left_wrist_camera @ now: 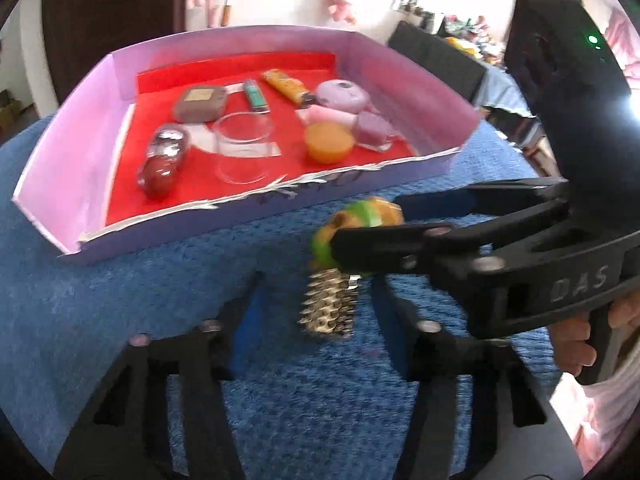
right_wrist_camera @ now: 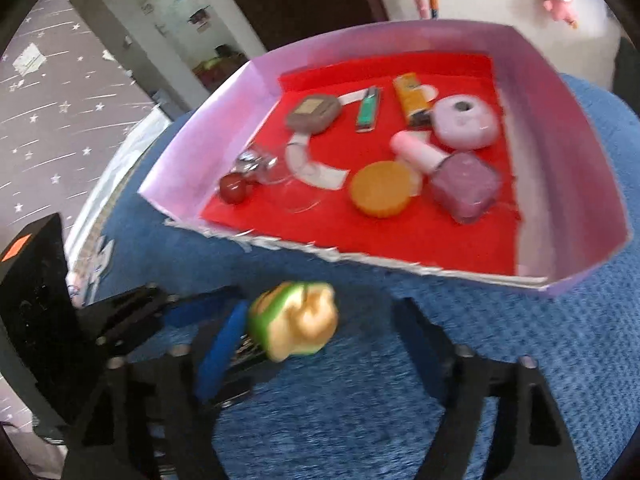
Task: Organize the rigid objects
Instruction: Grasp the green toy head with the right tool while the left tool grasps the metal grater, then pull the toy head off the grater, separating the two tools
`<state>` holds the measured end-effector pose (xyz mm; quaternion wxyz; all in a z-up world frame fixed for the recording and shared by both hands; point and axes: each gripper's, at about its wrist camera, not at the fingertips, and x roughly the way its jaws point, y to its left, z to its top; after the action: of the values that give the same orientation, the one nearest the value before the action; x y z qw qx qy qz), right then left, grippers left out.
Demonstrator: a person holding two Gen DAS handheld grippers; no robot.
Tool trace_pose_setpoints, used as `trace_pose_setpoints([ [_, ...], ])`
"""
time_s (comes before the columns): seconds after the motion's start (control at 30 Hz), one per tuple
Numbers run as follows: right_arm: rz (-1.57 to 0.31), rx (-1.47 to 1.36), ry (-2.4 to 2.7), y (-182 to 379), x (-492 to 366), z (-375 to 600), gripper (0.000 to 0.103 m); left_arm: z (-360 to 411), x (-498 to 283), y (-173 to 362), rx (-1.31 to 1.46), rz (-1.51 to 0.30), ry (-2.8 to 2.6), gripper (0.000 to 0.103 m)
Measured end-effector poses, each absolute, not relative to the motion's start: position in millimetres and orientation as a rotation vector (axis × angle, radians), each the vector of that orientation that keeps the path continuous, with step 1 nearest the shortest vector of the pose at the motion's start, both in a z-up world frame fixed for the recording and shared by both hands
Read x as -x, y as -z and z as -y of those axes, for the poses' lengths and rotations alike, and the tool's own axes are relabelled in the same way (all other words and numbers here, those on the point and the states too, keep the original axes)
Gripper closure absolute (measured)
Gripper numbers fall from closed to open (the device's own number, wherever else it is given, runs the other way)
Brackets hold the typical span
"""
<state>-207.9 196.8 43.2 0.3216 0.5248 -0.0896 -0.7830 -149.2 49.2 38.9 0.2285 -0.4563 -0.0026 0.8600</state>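
Note:
A yellow-and-green toy point(left_wrist_camera: 360, 216) with a spiky metal piece point(left_wrist_camera: 328, 304) below it is on the blue cloth, just in front of the lilac tray point(left_wrist_camera: 64, 152). My right gripper point(left_wrist_camera: 368, 222) reaches in from the right and is open around the toy. In the right wrist view the toy point(right_wrist_camera: 296, 324) rests against the left finger point(right_wrist_camera: 224, 340) of my right gripper point(right_wrist_camera: 320, 308); the other finger is clear of it. My left gripper point(left_wrist_camera: 316, 284) is open, its fingers either side of the spiky piece without touching it. Both views are blurred.
The tray point(right_wrist_camera: 560, 128) has a red floor holding a grey case point(left_wrist_camera: 200, 104), green lighter point(left_wrist_camera: 256, 94), orange lighter point(left_wrist_camera: 286, 86), lilac round case point(left_wrist_camera: 342, 96), pink tube point(left_wrist_camera: 328, 116), orange cup point(left_wrist_camera: 330, 142), purple cube bottle point(left_wrist_camera: 372, 130), clear dish point(left_wrist_camera: 242, 146) and red round bottle point(left_wrist_camera: 160, 168). Blue cloth point(left_wrist_camera: 120, 300) covers the table.

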Motion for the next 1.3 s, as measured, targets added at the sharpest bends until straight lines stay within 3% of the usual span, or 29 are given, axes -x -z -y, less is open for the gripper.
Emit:
trace_pose_setpoints([
  [0.03, 0.281, -1.405, 2.031, -40.9, 208.9, -197.7, 0.059, -49.8, 149.5, -38.3, 1.261, 0.025, -2.345, 0.073],
  [0.17, 0.293, -1.383, 2.068, -44.4, 205.6, -199.6, 0.059, -51.1, 147.1, -38.4, 1.250, 0.013, -2.355, 0.079],
  [0.47, 0.355, -1.226, 2.147, -88.8, 183.5, -215.8, 0.059, -28.6, 131.1, -60.4, 1.205, 0.100, -2.397, 0.079],
  [0.7, 0.264, -1.093, 2.359, -130.6, 159.7, -234.0, 0.059, -1.3, 116.7, -88.1, 1.140, 0.126, -2.499, 0.079],
  [1.3, 0.224, -1.102, 2.429, -137.6, 171.8, -243.5, 0.059, 22.2, 122.4, -140.7, 1.020, 0.129, -2.599, 0.079],
])
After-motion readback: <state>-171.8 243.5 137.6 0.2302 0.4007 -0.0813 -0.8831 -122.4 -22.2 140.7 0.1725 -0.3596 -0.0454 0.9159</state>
